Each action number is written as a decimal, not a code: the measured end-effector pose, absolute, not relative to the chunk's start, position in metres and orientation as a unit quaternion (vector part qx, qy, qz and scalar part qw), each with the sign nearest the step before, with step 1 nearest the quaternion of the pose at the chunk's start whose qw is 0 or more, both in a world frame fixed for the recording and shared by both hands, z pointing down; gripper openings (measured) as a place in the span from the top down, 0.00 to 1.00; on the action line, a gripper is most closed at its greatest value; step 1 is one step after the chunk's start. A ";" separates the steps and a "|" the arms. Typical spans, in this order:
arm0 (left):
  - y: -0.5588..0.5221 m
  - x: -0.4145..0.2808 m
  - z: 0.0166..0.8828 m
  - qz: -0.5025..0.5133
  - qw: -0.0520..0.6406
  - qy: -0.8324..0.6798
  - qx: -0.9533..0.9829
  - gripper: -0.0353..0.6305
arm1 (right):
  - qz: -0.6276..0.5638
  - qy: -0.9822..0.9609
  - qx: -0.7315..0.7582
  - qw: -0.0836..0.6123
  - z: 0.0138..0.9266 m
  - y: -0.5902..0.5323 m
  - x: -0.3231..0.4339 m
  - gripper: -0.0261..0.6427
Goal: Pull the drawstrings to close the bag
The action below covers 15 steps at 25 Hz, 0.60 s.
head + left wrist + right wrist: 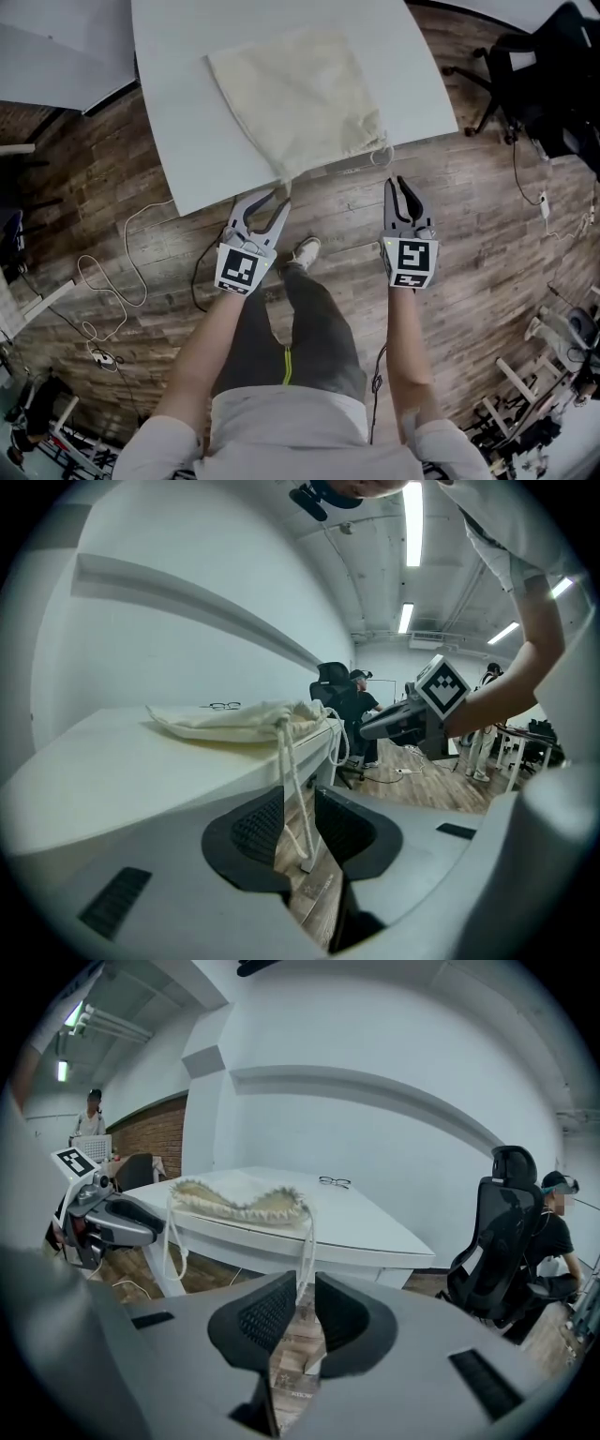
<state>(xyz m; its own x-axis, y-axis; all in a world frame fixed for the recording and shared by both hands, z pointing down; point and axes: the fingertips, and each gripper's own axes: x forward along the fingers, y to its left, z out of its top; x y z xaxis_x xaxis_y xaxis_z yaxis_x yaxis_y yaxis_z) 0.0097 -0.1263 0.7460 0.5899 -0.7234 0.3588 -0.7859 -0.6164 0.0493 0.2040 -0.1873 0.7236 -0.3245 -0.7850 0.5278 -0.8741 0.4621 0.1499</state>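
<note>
Cream cloth, the bag (295, 98) lies on the white table (187, 141) with its gathered mouth right at the near edge and both cords hanging over. Your right gripper (401, 183) looks clenched on the right cord (307, 1241). Your left gripper (270, 202) is released, and the left cord (291, 780) dangles free between its spread jaws. If the mouth needs more cinching, clamp the left cord and pull both evenly, so the bag doesn't slide off.

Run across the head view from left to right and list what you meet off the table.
white cable → left gripper → shoe → right gripper → office chair
</note>
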 end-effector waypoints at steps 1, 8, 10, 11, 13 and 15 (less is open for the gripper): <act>-0.127 0.012 0.750 0.153 0.103 -0.423 0.887 0.80 | 0.083 -0.809 0.513 0.274 0.728 -0.190 0.205 0.88; -0.138 0.022 0.764 0.139 0.114 -0.402 0.898 0.76 | 0.102 -0.809 0.516 0.262 0.751 -0.212 0.203 0.73; -0.141 0.026 0.767 0.144 0.111 -0.394 0.901 0.76 | 0.107 -0.807 0.520 0.259 0.758 -0.218 0.202 0.73; -0.142 0.028 0.767 0.146 0.108 -0.388 0.904 0.76 | 0.110 -0.806 0.522 0.256 0.762 -0.222 0.203 0.73; -0.144 0.033 0.767 0.144 0.104 -0.374 0.910 0.76 | 0.116 -0.806 0.525 0.249 0.767 -0.229 0.202 0.73; -0.144 0.038 0.769 0.138 0.108 -0.364 0.915 0.76 | 0.118 -0.807 0.525 0.244 0.771 -0.235 0.200 0.72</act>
<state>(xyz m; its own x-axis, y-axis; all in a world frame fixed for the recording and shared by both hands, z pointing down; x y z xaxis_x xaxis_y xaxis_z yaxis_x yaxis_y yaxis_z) 0.0376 -0.1440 0.7687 0.6967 -0.6360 0.3318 -0.6959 -0.7115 0.0976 0.1998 -0.2351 0.7713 -0.3294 -0.7902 0.5168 -0.9050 0.4203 0.0659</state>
